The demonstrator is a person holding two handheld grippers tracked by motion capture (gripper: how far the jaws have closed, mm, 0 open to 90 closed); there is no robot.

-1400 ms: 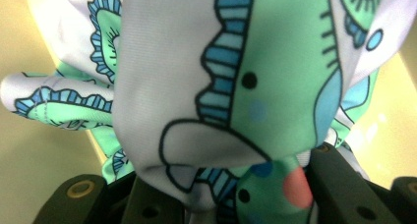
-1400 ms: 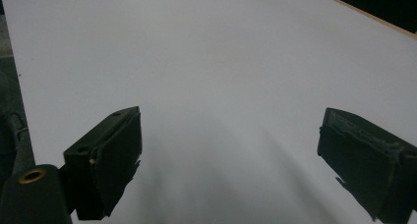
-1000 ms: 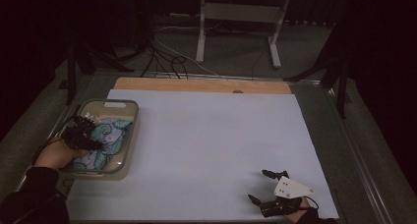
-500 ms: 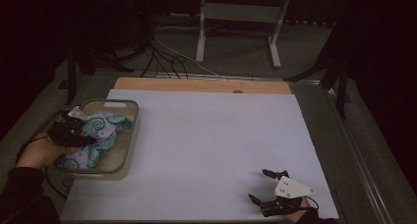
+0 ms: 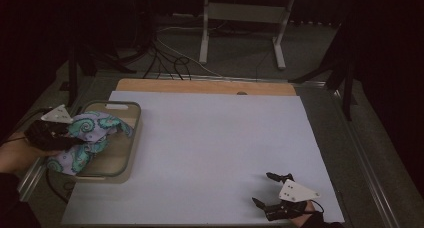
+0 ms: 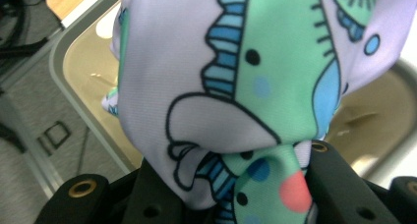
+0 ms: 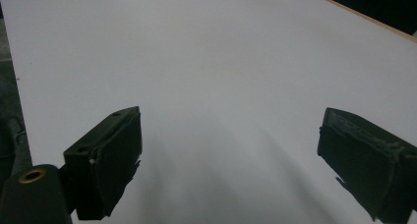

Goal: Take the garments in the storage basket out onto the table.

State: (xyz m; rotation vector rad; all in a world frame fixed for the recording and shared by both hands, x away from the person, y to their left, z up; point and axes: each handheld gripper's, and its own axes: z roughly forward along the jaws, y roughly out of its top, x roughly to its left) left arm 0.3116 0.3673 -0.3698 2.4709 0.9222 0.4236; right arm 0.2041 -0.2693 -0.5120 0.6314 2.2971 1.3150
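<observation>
The left gripper (image 5: 59, 136) is clamped on a bunched cloth printed with teal, lilac and blue swirls and dots (image 5: 87, 138), a soft, thin fabric gathered into a loose bundle. In the left gripper view the fabric (image 6: 231, 86) bulges up out of the black jaws, which pinch a fold near the bottom so that the rest hangs and drapes freely. That pinch on a gathered fold seems chosen so the whole piece comes up as one, not spread flat.

The cloth hangs over the left part of a shallow rectangular tray with a grey rim and a pale wooden floor (image 5: 134, 138), which sits at the left edge of the white-covered worktop (image 5: 215, 153). Its lower end droops toward the tray's near left corner; whether it touches the tray floor there I cannot tell. The tray looks like the cloth's holding place, and the broad bare sheet beside it gives room to lay the fabric out.

The right gripper (image 5: 270, 190) rests low at the near right corner of the worktop, well apart from the tray, its jaws wide apart with nothing between them, as the right gripper view shows over plain white surface (image 7: 206, 62). It appears parked there, ready to take a free edge once the cloth is brought across.
</observation>
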